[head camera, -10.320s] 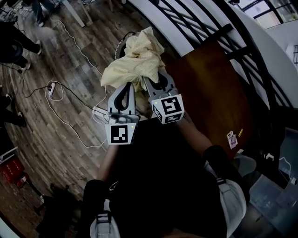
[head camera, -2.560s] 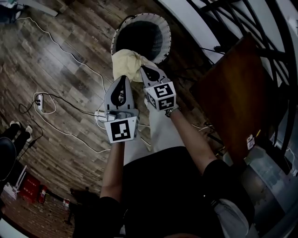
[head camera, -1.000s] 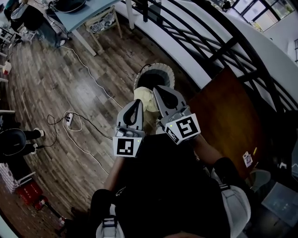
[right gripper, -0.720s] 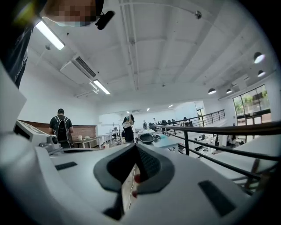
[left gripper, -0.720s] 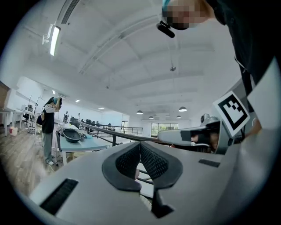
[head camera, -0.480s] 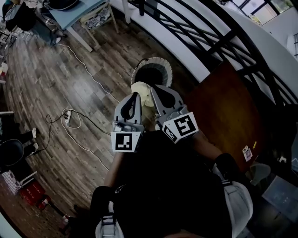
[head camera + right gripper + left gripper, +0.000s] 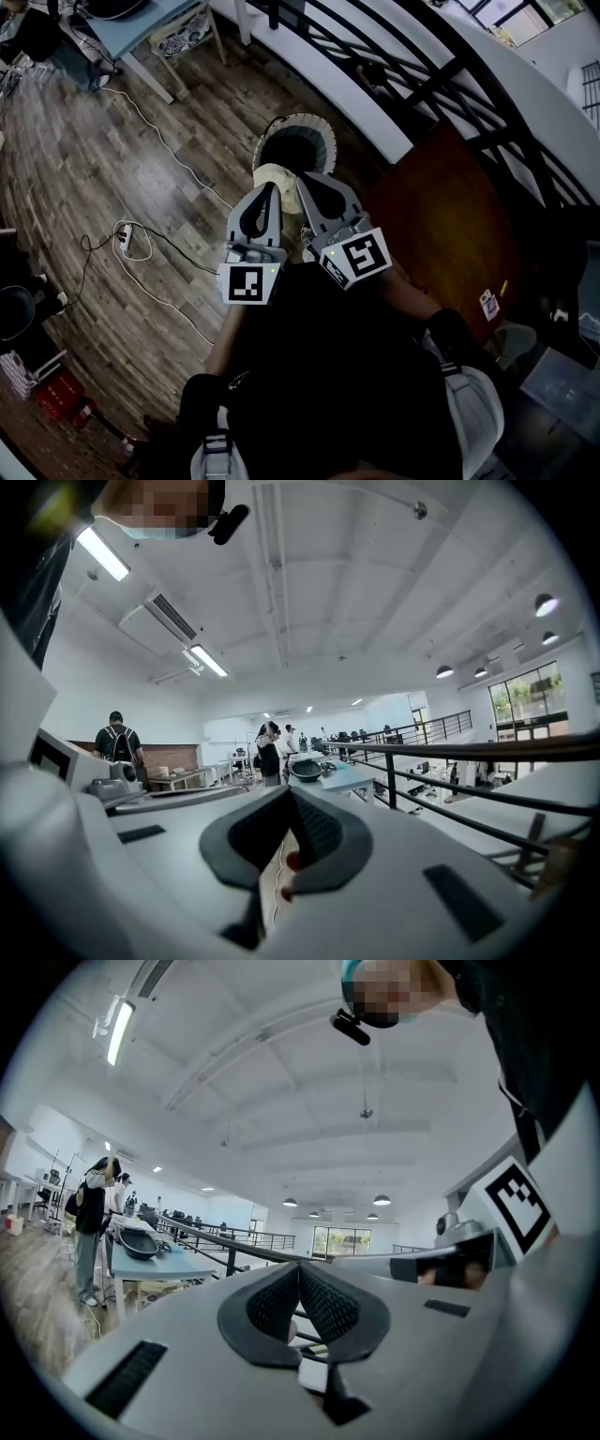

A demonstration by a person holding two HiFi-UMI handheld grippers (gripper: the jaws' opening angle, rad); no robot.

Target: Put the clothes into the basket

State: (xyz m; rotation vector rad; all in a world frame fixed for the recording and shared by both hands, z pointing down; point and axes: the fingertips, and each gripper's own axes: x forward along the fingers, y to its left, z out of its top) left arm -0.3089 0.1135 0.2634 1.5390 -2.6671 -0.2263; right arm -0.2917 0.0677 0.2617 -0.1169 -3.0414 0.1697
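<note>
On the wooden floor, far to your left, a white power strip lies in a loop of cable. Your left gripper is held level with its jaws clenched tip to tip. Its own view shows nothing pinched between the pads. Its cube faces you with a black-and-white square marker.

Just past both tips, the pale yellow cloth lies bunched at the near rim of the round basket. It touches the rim, but you cannot tell how much of it is inside. Neither gripper grips it.

Your right gripper sits close beside the left one, also level. Its jaws are pressed together on nothing, as its own view confirms. Its cube shows a similar marker.

Further right stands the brown table. A small printed card lies near the table's lower right edge, and its print is too small to read.
</note>
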